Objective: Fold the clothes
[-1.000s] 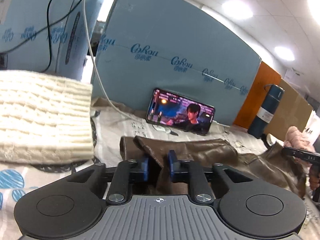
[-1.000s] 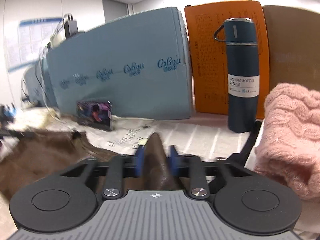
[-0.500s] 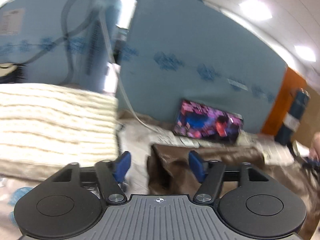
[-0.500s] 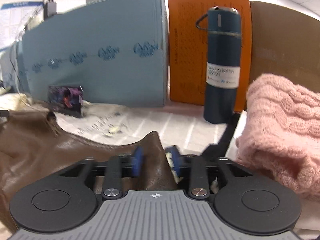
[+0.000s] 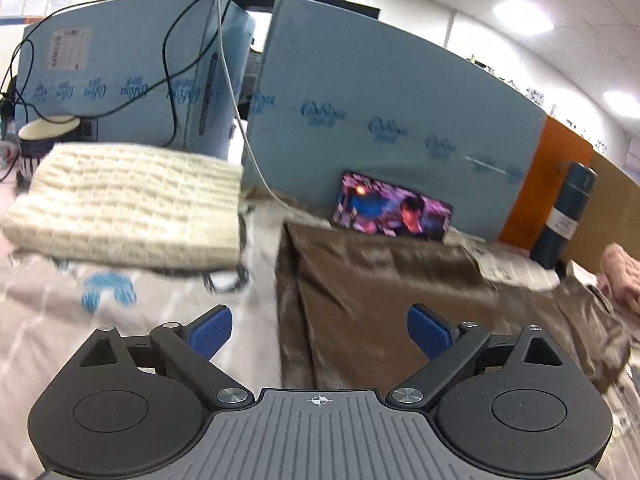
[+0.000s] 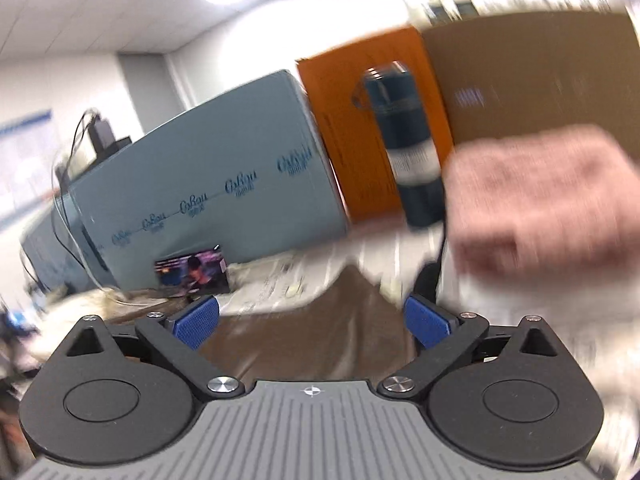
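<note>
Both of my tools are released: the left gripper (image 5: 319, 330) and the right gripper (image 6: 312, 322) stand wide apart and hold nothing. The brown garment (image 5: 400, 292) lies folded on the bedsheet (image 5: 52, 320), at 12 o'clock from both. I judge this fold done; smoothing or another fold may remain.

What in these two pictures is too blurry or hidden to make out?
- Pink knit, right wrist view: motion blur hides its stitches.
- Flask label, right wrist view: blurred, unreadable.
- Brown garment, left wrist view: near edge hidden behind the left gripper.
- Mug, left wrist view: partly behind the cream knit.
</note>
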Tool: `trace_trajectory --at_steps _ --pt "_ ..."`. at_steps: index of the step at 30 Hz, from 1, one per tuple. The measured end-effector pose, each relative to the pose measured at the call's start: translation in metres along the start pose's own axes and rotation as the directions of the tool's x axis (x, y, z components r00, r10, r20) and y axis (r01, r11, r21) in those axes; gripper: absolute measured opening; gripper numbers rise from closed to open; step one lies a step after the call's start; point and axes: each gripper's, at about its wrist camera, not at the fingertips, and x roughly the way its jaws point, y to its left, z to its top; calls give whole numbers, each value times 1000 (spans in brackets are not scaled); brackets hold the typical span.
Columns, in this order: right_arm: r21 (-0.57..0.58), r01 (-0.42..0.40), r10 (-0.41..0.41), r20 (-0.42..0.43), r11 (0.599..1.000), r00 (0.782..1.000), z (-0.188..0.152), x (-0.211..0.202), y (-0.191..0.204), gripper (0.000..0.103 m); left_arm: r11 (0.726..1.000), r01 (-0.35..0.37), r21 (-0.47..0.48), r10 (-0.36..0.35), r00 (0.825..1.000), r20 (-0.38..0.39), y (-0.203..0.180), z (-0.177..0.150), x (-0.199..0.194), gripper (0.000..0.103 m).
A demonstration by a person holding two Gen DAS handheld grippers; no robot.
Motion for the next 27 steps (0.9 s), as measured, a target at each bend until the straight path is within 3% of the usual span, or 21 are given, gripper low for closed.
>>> trace_trajectory --at_steps 5,11,14,19,20,22,23,27 --pt "261 32 -2 -113 965 994 -26 -19 -28 100 1000 -1 0 1 999 -41 -5 -13 4 98" --pt "435 15 80 -200 900 977 -49 -5 -46 100 1000 3 13 -3 998 -67 -9 -18 8 98" --pt "477 -7 109 -187 879 976 -54 13 -51 100 1000 3 19 -2 997 -81 -11 -20 11 98" --pt "475 12 36 -92 880 995 -49 36 -48 100 999 15 28 -13 995 -97 -12 -20 16 98" --pt "463 18 15 -67 886 998 -48 39 -45 96 999 20 30 -17 995 -99 -13 -20 16 98" --pt "425 26 -14 -32 905 999 -48 46 -41 80 999 29 29 -26 995 -101 -13 -20 17 98" --pt "423 18 -7 -28 906 1000 -50 49 -41 58 999 33 25 -30 995 -100 -12 -21 17 98" --pt "434 -30 37 -8 900 999 -55 58 -44 25 999 46 14 -44 994 -98 -10 -21 18 99"
